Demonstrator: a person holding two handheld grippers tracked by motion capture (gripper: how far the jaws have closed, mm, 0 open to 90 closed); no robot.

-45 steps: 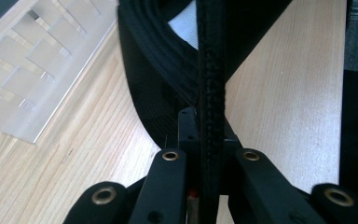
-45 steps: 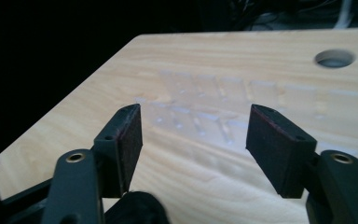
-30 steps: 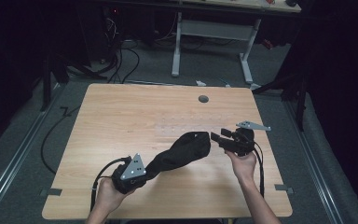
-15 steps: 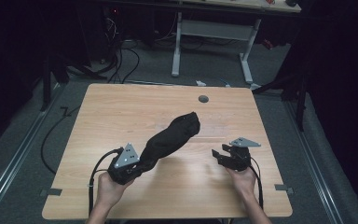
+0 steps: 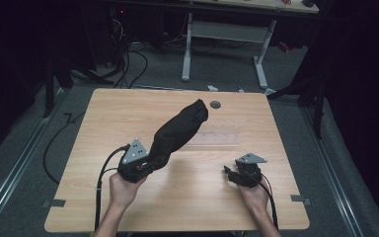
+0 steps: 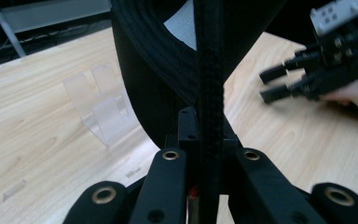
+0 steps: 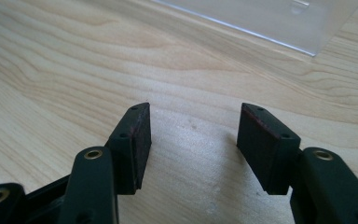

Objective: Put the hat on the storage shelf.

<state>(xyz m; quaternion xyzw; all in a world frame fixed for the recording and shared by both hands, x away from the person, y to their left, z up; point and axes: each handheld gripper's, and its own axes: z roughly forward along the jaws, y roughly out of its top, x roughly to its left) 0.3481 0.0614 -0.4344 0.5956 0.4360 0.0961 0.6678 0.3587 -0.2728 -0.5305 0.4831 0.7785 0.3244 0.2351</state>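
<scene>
A long black cloth item (image 5: 177, 131) slants up over the table from my left gripper (image 5: 147, 163), which is shut on its lower end. In the left gripper view a stitched black edge (image 6: 209, 70) runs straight up out of the closed jaws of the left gripper (image 6: 205, 128). My right gripper (image 5: 230, 173) sits low over the table's right front, apart from the cloth. The right gripper (image 7: 193, 135) stands open over bare wood; its jaws narrowed slightly within the last second with nothing between them. The left gripper view also catches the right gripper (image 6: 271, 85).
A clear acrylic stand (image 5: 217, 139) (image 6: 102, 105) (image 7: 261, 16) rests mid-table, between the cloth and the right gripper. A round cable hole (image 5: 215, 104) lies near the wooden table's (image 5: 103, 128) far edge. Cables and a second desk's legs (image 5: 187, 49) stand beyond.
The right gripper left the cloth's far end and sank toward the front right of the table. The left gripper shifted left and up, swinging the cloth toward the far side.
</scene>
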